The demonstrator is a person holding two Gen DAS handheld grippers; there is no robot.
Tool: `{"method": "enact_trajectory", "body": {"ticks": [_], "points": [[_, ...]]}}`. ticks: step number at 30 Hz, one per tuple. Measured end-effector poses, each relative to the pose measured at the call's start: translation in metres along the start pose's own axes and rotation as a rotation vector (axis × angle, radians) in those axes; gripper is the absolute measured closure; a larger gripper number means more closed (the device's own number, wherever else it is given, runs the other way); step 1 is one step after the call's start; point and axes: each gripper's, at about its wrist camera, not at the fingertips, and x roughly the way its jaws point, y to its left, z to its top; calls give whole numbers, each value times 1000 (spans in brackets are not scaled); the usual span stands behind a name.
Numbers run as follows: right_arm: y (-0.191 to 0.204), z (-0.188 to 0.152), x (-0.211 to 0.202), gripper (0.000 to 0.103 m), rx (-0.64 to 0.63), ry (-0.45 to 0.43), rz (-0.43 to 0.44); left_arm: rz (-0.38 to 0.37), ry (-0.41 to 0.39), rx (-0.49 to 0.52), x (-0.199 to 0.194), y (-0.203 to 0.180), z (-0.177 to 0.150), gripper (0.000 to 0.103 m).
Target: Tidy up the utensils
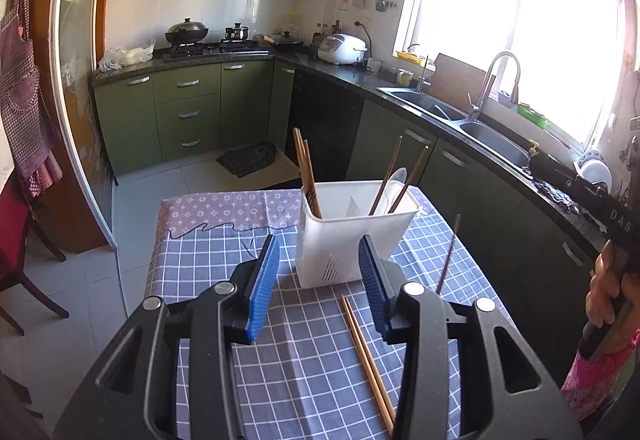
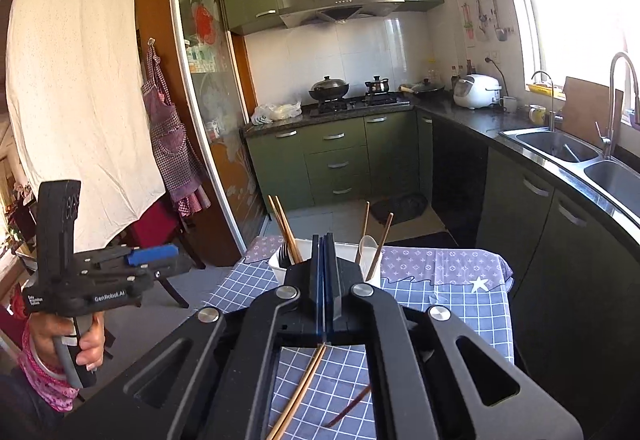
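A: Left wrist view first. How do the fingers stand?

B: The left gripper point(image 1: 320, 280) has its blue pads point(image 1: 262, 288) apart, with nothing between them. The white utensil holder point(image 1: 352, 236) stands upright just beyond the tips on the checked tablecloth point(image 1: 208, 252).

A: What's in the holder?

B: Brown chopsticks point(image 1: 306, 175) lean in its left compartment, and two more sticks and a white spoon point(image 1: 396, 179) in the right one. A light pair of chopsticks point(image 1: 366, 356) lies flat on the cloth under the gripper, partly hidden by its right finger. A dark chopstick point(image 1: 448, 256) lies to the right of the holder. At the right edge a hand point(image 1: 608, 296) grips a black handle.

A: And the right wrist view?

B: The right gripper point(image 2: 326, 272) has its fingers pressed together, and I see nothing held between them. They cover the middle of the holder point(image 2: 276, 264). Below its frame lie the light pair point(image 2: 304, 384) and the dark chopstick point(image 2: 352, 408). On the left, a hand point(image 2: 72, 340) holds the left gripper point(image 2: 160, 252) off the table's side.
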Motion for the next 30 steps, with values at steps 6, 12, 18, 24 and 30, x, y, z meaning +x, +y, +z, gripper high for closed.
{"method": "enact_trajectory", "body": {"ticks": [6, 12, 18, 24, 30], "points": [[-33, -25, 20, 79, 128, 135, -69, -9, 42, -11, 8, 13, -13, 64], [-124, -78, 114, 74, 444, 490, -122, -51, 43, 7, 9, 4, -20, 63], [-174, -117, 184, 79, 627, 672, -286, -64, 43, 46, 6, -1, -31, 64], [-187, -117, 223, 82, 675, 745, -394, -80, 58, 34, 5, 12, -43, 64], [-182, -121, 242, 94, 630, 778, -492, -92, 60, 6, 5, 28, -51, 64]]}}
